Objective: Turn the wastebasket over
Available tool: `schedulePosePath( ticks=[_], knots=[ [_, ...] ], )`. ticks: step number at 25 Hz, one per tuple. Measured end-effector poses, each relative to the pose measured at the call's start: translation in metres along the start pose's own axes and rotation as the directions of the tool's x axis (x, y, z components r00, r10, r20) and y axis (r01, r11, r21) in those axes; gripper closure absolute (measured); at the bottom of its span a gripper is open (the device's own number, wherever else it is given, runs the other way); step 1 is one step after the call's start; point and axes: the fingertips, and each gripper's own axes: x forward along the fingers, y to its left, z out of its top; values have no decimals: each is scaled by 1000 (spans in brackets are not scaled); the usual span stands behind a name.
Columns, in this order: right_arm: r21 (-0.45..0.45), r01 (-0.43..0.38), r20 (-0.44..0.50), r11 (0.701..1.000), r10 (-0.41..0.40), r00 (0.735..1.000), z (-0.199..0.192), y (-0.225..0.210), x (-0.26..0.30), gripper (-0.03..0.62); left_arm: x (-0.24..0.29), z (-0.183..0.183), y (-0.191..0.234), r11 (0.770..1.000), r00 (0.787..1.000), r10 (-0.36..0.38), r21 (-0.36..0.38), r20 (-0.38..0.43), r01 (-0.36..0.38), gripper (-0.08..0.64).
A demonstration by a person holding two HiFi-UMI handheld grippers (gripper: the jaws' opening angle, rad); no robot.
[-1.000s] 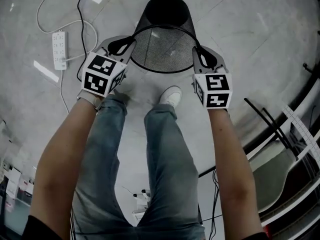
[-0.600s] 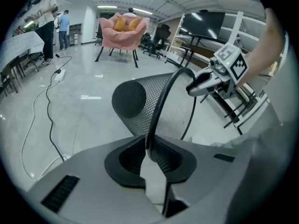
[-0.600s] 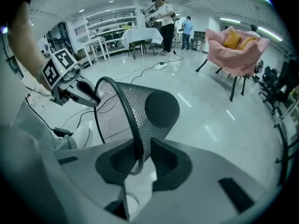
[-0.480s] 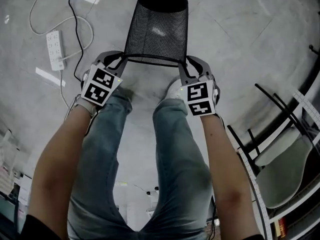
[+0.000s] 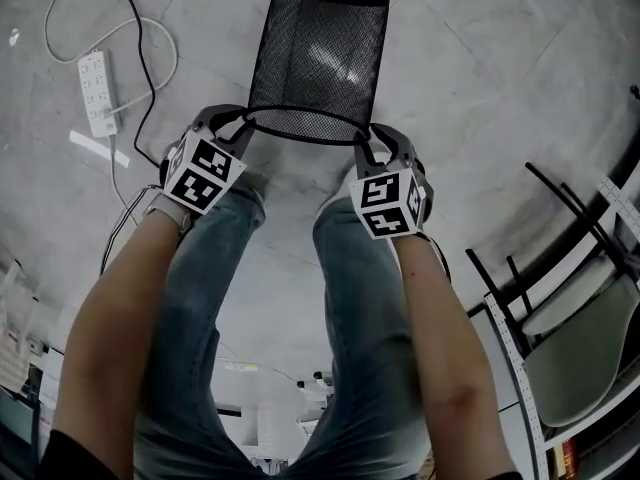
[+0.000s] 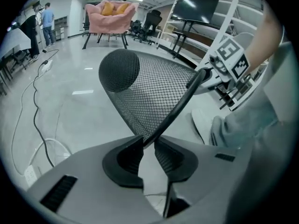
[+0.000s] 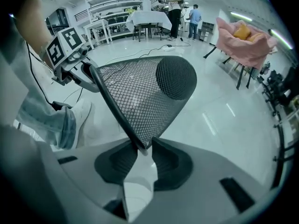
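Observation:
The black mesh wastebasket [image 5: 318,58] stands upside down on the grey floor in front of the person's feet, closed base up and wide rim down. My left gripper [image 5: 238,120] is at the rim's left side and my right gripper [image 5: 368,140] at its right side. In the left gripper view the rim bar of the wastebasket [image 6: 140,92] still runs between the tips of the left gripper [image 6: 145,141], whose jaws are opening. In the right gripper view the wastebasket [image 7: 145,97] has its rim between the jaws of the right gripper [image 7: 145,148], which are opening too.
A white power strip [image 5: 95,93] with looping cables lies on the floor to the left. A dark-framed chair [image 5: 580,358] stands at the right. The person's shoe [image 7: 84,115] is close behind the rim. A pink armchair [image 6: 107,15] and people stand far off.
Both grippers came down and toward the person with the rim. The wastebasket swung from lying open toward me to standing base up, and the jaws have loosened on the rim.

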Motion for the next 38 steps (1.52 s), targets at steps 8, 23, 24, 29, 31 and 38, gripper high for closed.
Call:
schedulePosePath(
  ticks=[8,23,24,29,31,38],
  knots=[
    [-12,-38,-59,999,37,998,-9,3,9,493,5,-6,0,998,999,44,-38,-22,-45,479],
    [96,-211,-26,973,215,976,66,-92,-55,392,-69,14,-47,510,977,72,-849,203,138,383],
    [100,-225,-4,969,226,974,83,-102,-56,378,-72,23,-49,464,965,93,-868,243,174,377],
    [0,-305,36,952,305,952,170,-135,-34,294,-66,54,-48,283,918,207,-919,337,274,307],
    [-38,-343,32,939,344,938,197,-134,-19,260,-63,55,-41,215,903,256,-931,347,297,298],
    [-120,-475,-47,872,473,880,252,-102,40,216,-51,50,-15,132,871,367,-945,328,300,299]
  ],
)
